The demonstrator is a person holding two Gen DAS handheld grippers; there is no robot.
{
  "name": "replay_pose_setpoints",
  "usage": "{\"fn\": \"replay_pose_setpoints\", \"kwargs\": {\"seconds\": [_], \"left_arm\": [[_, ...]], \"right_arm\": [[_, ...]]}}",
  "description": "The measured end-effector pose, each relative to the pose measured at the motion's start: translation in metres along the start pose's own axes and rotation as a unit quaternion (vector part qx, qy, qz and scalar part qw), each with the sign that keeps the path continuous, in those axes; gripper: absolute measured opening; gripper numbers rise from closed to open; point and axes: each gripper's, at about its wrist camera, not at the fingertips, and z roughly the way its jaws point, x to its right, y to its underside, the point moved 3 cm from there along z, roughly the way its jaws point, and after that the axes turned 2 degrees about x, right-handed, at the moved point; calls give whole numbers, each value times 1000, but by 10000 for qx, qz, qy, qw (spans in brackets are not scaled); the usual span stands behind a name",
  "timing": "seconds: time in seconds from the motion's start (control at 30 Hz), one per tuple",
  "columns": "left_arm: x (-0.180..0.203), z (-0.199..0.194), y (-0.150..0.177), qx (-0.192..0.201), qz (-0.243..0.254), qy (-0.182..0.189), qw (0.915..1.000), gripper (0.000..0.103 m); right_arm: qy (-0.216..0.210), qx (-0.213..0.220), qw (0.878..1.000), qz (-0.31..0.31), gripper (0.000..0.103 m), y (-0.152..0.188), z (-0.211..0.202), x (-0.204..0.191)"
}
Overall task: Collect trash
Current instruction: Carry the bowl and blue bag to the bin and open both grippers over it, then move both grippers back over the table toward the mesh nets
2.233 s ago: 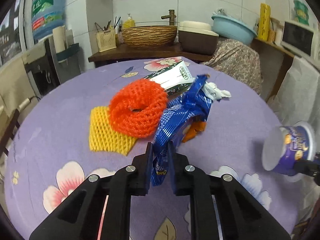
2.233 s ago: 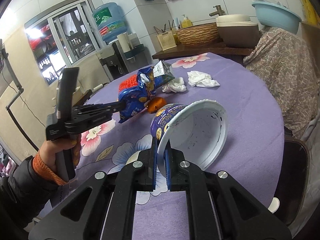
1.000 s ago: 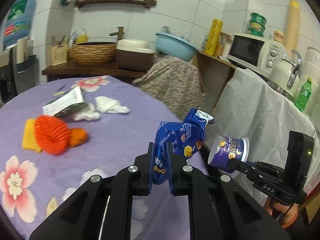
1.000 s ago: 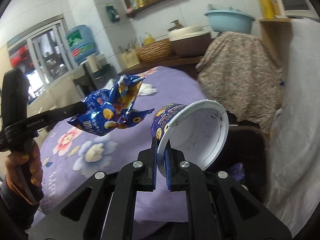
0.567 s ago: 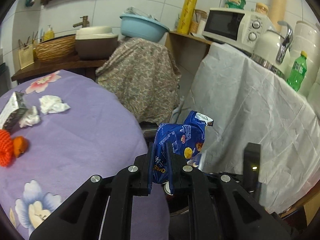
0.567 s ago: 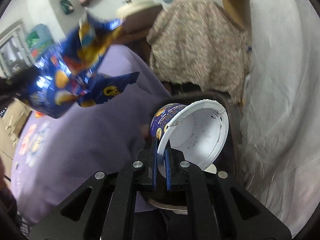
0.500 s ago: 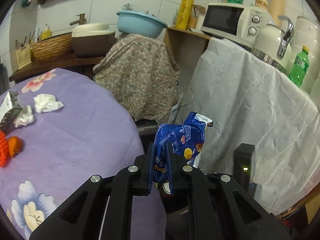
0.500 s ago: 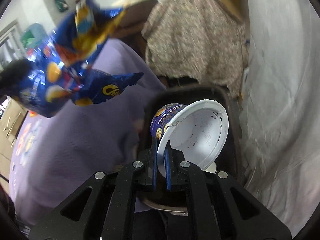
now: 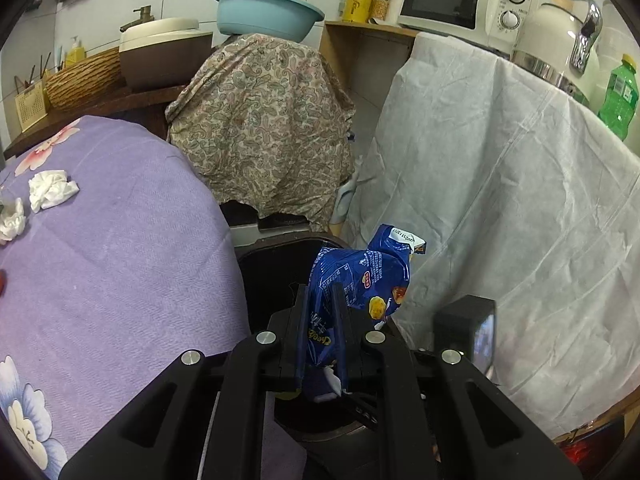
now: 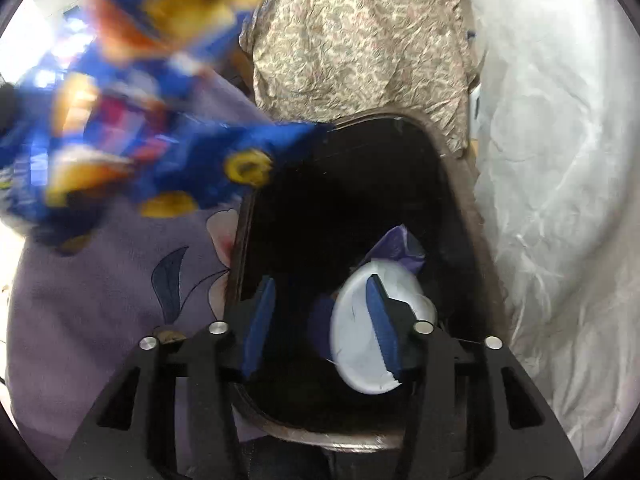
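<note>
My left gripper (image 9: 320, 300) is shut on a crumpled blue snack bag (image 9: 360, 276) and holds it over the dark trash bin (image 9: 276, 264) beside the table. The bag also shows blurred at the upper left of the right wrist view (image 10: 132, 120). My right gripper (image 10: 320, 312) is open above the bin's mouth (image 10: 460, 208). The purple and white noodle cup (image 10: 372, 340) lies below it inside the bin, free of the jaws. Two crumpled white tissues (image 9: 50, 188) lie on the purple tablecloth.
The round table with the purple flowered cloth (image 9: 100, 264) is left of the bin. A paisley-covered object (image 9: 260, 120) stands behind the bin and a white-draped counter (image 9: 500, 200) with a microwave (image 9: 460, 0) is to its right.
My right gripper opened and the noodle cup dropped into the bin. My left gripper carried the snack bag from the table to above the bin.
</note>
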Motion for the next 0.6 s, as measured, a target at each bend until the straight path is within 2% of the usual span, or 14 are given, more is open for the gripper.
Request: {"fn": "replay_pose_setpoints", "kwargs": {"seconds": [0.2, 0.3, 0.43, 0.6], "left_arm": [[8, 15, 1, -121, 163, -116, 9997, 12], [12, 22, 1, -170, 282, -195, 9993, 12], [15, 29, 4, -155, 359, -299, 9988, 12], [17, 31, 7, -139, 471, -377, 9981, 12]], "right_arm": [[150, 103, 9998, -65, 54, 10, -21, 1], [278, 149, 9995, -45, 61, 15, -28, 3], [443, 241, 9987, -118, 75, 24, -44, 2], [610, 237, 9975, -281, 81, 28, -53, -2]]}}
